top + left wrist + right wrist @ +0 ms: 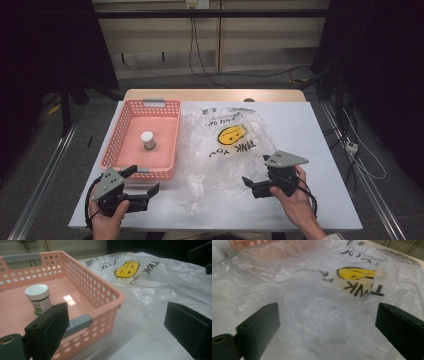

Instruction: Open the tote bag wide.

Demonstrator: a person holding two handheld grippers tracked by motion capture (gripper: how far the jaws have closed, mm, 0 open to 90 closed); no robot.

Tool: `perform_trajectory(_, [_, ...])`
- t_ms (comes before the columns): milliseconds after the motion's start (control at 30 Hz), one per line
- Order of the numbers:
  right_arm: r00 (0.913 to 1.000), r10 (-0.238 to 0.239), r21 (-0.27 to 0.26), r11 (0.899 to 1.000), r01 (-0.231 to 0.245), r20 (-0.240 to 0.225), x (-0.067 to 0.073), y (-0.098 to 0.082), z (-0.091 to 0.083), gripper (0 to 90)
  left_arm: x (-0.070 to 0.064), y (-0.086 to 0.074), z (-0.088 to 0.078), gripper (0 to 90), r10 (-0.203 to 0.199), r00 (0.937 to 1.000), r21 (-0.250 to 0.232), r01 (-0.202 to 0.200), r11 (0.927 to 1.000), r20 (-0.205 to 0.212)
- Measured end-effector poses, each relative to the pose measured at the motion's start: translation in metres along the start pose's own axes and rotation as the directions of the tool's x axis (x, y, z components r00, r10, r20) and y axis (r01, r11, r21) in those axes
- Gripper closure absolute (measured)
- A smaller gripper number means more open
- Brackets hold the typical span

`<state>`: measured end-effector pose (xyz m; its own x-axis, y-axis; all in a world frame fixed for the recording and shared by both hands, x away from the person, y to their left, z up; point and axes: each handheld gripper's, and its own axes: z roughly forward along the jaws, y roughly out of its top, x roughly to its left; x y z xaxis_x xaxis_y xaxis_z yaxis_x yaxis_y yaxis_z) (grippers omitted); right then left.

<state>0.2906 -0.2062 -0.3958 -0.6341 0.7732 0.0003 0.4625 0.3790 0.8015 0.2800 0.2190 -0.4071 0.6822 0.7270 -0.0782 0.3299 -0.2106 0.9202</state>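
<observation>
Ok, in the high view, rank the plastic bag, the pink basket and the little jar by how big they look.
1. Plastic bag, largest spread.
2. Pink basket, somewhat smaller.
3. Jar, by far the smallest, standing inside the basket.

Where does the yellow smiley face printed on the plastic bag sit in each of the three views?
High view: yellow smiley face centre, right of the pink basket.
Left gripper view: upper middle, beyond the basket corner.
Right gripper view: upper right.
Shared landmark: black lettering beside it.
</observation>
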Motion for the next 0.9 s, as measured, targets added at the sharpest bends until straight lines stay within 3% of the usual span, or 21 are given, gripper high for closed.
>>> perform_trajectory(133, [0.9984,-0.027,0.048,0.998,0.029,-0.050,0.005,0.007,0.018,15.7,0.000,0.000,0.000,5.9,0.007,1.0000,0.005,-0.007,1.0000,0.005])
perform_trajectory(267, [0.9967,-0.025,0.114,0.993,0.034,-0.077,0.007,0.009,0.040,20.7,0.000,0.000,0.001,5.9,-0.001,1.0000,0.007,0.001,1.0000,0.000])
perform_trajectory(333, [0.9954,-0.018,0.122,0.992,0.030,-0.094,0.006,0.006,0.049,20.4,0.000,0.000,0.001,5.9,0.005,1.0000,0.011,-0.005,0.9999,-0.001])
perform_trajectory(433, [0.9966,-0.024,0.171,0.984,0.038,-0.079,0.005,0.000,0.060,18.7,-0.001,0.000,0.001,5.9,0.010,0.9999,0.013,-0.010,0.9999,0.004])
perform_trajectory(533, [0.9972,-0.014,0.180,0.983,0.027,-0.074,0.001,-0.004,0.066,17.9,0.000,0.000,0.001,5.8,0.010,0.9999,0.010,-0.010,0.9999,-0.002])
perform_trajectory(600, [0.9984,-0.018,0.227,0.973,0.030,-0.054,-0.002,-0.010,0.077,15.9,0.001,0.000,0.001,5.8,0.006,1.0000,0.010,-0.006,0.9999,-0.003])
perform_trajectory(733, [0.9993,-0.005,0.238,0.971,0.013,-0.037,-0.007,-0.012,0.082,16.3,0.002,0.000,0.001,5.8,0.007,1.0000,0.013,-0.007,0.9999,-0.001])
perform_trajectory(867, [0.9994,0.017,0.249,0.968,-0.009,-0.031,-0.011,-0.015,0.085,27.5,0.002,0.000,0.001,5.8,0.009,1.0000,0.015,-0.009,0.9998,0.002])
perform_trajectory(900, [0.9985,0.046,0.241,0.970,-0.038,-0.028,-0.014,-0.017,0.087,31.2,0.002,0.000,0.000,5.8,0.009,1.0000,0.015,-0.009,0.9998,0.002])
